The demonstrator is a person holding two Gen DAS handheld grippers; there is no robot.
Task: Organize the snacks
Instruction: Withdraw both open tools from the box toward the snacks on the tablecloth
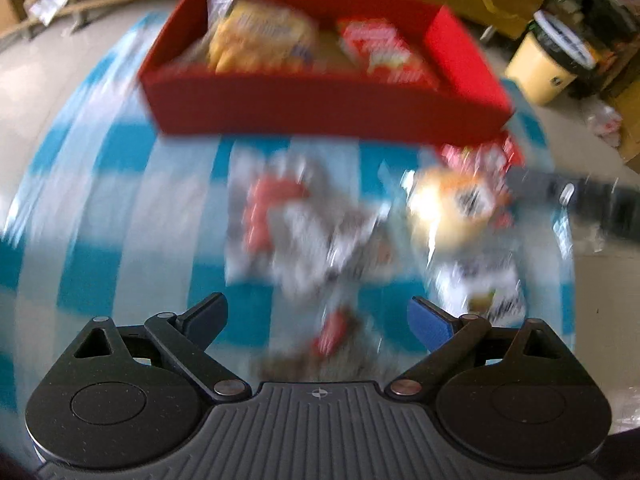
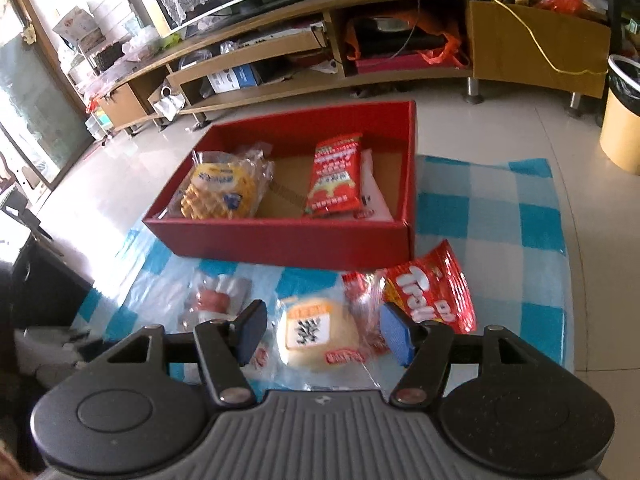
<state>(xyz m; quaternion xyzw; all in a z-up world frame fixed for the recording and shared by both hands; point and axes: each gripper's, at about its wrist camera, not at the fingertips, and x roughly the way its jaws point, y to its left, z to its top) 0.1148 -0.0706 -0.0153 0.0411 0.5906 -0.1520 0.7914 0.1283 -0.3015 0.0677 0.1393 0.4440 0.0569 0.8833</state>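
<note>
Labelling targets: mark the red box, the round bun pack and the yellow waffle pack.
red box (image 2: pixel 280 240), right wrist view, near outer wall
round bun pack (image 2: pixel 316 336), right wrist view, on its label
yellow waffle pack (image 2: pixel 220 192), right wrist view, wrapper middle

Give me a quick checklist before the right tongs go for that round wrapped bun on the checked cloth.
1. Right tongs open, nothing between the pads: ok.
2. Round pale bun in clear wrapper lying free on the blue-and-white checked cloth, lined up between the tongs: ok.
3. Red foil snack bag with white lettering touching or overlapping the bun's wrapper edge: not ok, it may drag along.
4. Room in the red cardboard box, bare floor between the yellow waffle pack and the red sachet: ok.
5. Left tongs open and empty: ok.
6. Left tongs clear of the bun: cannot tell, that view is blurred.
</note>
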